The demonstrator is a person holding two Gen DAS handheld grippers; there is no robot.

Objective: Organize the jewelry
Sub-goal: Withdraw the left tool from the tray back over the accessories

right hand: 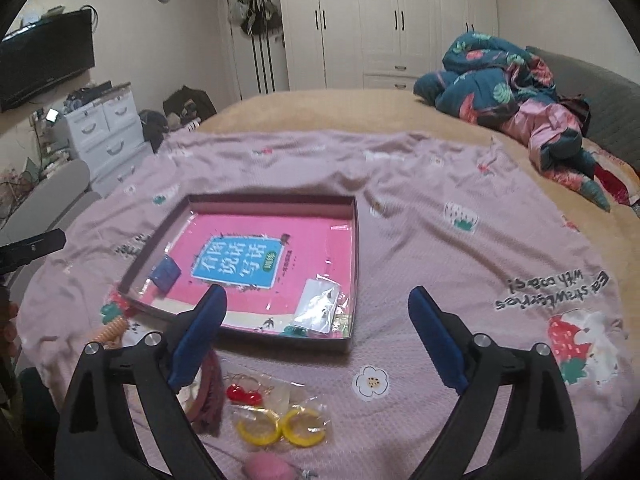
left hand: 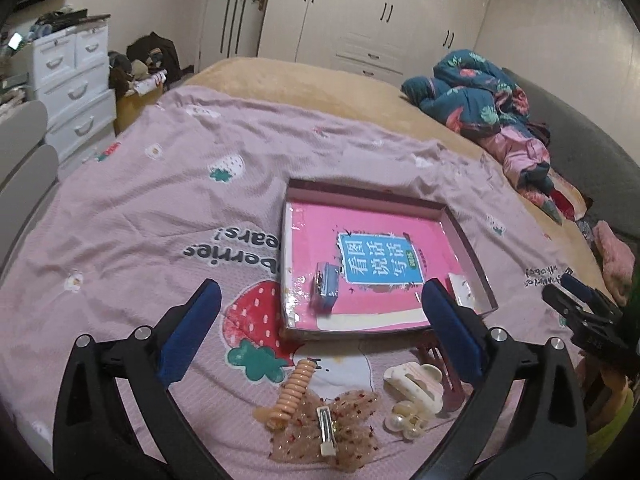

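Note:
A shallow box tray [left hand: 472,248] with a pink book cover as its floor lies on the bed. In it are a blue hair clip [left hand: 326,292] and a clear packet with a white card [right hand: 320,304]. My left gripper [left hand: 321,286] hangs open and empty above the tray's near edge. Below it lie a peach spiral hair tie [left hand: 292,392], a sheer bow clip [left hand: 324,428], a white claw clip [left hand: 416,384] and a pearl clip [left hand: 404,420]. My right gripper [right hand: 317,292] is open and empty too. Under it lie red cherry earrings [right hand: 244,394], bagged yellow hoops [right hand: 280,426] and a dark red comb [right hand: 208,396].
A pink strawberry-print sheet [right hand: 440,264] covers the near part of the bed. A pink pompom [right hand: 268,470] lies at the near edge. A heap of blue and pink quilt [right hand: 512,92] lies at the far right. White drawers [left hand: 76,92] stand at the left, wardrobes behind.

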